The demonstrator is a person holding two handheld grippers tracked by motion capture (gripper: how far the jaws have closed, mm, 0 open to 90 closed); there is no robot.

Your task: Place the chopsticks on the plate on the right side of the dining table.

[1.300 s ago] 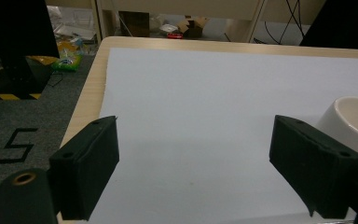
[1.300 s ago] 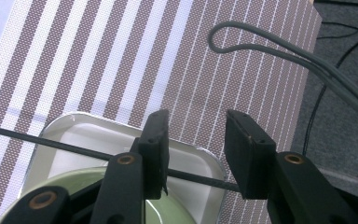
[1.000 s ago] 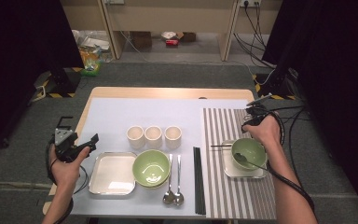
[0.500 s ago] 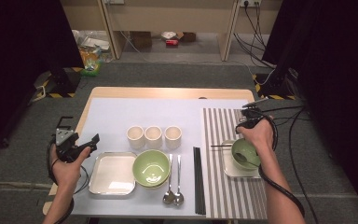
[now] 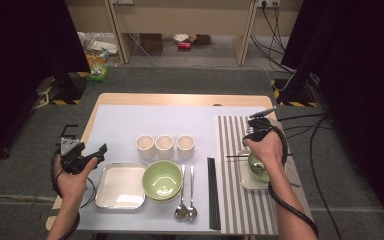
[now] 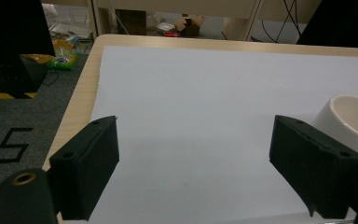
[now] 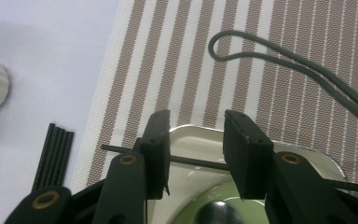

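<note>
The left gripper (image 5: 87, 155) was held at about 9 o'clock off the bench (image 5: 130, 100), at its left edge, with its fingers (image 6: 86, 163) spread wide and nothing between them; only the pale sheet (image 6: 205, 116) covering the bench was seen in the gap. In the left gripper view, a white cup (image 6: 354, 116) was seen just beyond the right-hand finger, at about 3 o'clock.

Toward the middle of the bench, a square steel tray (image 5: 120, 185) was laid, and a green bowl (image 5: 162, 179) was set touching its right side. Three white cups (image 5: 164, 146) were lined up at 12 o'clock from that bowl. Two spoons (image 5: 186, 192) were laid just right of the bowl, and a bundle of black chopsticks (image 5: 213, 192) beyond them, at the edge of the striped mat (image 5: 235, 200).

On the mat, a second steel tray (image 7: 200, 135) was set with a small green bowl (image 5: 257, 167) in it. A single black chopstick (image 7: 121, 149) was laid across that tray. The right gripper (image 7: 196, 154) was held directly over it, pointing down, its fingers (image 7: 156, 149) partly open and having just been closing, with the chopstick passing between them; whether the pads were pressed on it could not be told. A grey cable (image 7: 270, 51) was looped over the mat at 1 o'clock from the fingers.
</note>
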